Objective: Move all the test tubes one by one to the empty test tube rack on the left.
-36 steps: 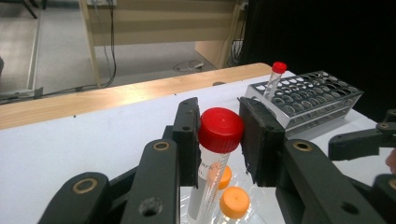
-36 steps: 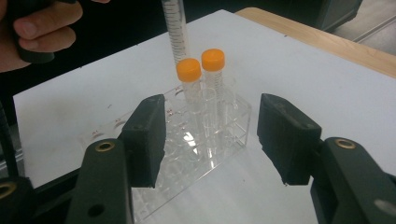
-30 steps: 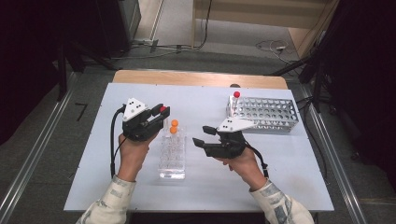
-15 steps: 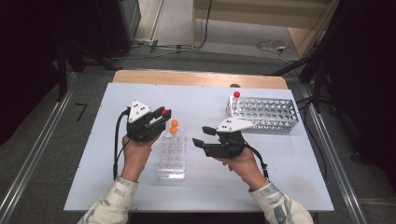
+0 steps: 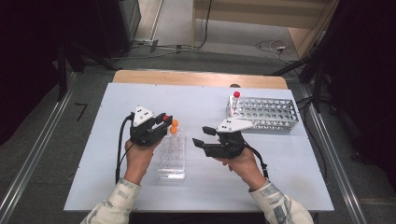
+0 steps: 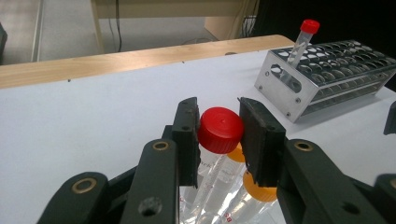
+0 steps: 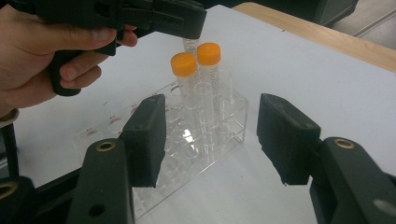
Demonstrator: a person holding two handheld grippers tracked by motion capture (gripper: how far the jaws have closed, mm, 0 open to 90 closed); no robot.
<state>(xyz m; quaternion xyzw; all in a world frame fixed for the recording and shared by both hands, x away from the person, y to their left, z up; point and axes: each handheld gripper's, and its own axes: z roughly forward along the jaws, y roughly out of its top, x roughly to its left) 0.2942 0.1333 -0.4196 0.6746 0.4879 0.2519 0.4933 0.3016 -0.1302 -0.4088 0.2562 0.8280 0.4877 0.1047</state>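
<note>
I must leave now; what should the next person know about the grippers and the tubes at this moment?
Left gripper: shut on the red-capped tube by its cap, over the clear rack.
Right gripper: open, nothing between its pads, aimed at the clear rack from the side.
Clear rack: two orange-capped tubes stand at its far end, beside the held tube.
Metal rack: one red-capped tube stands in a corner hole, tilted.
Whether the held tube is going in or coming out cannot be told. Likely left: finish that move, then open the left gripper.
</note>
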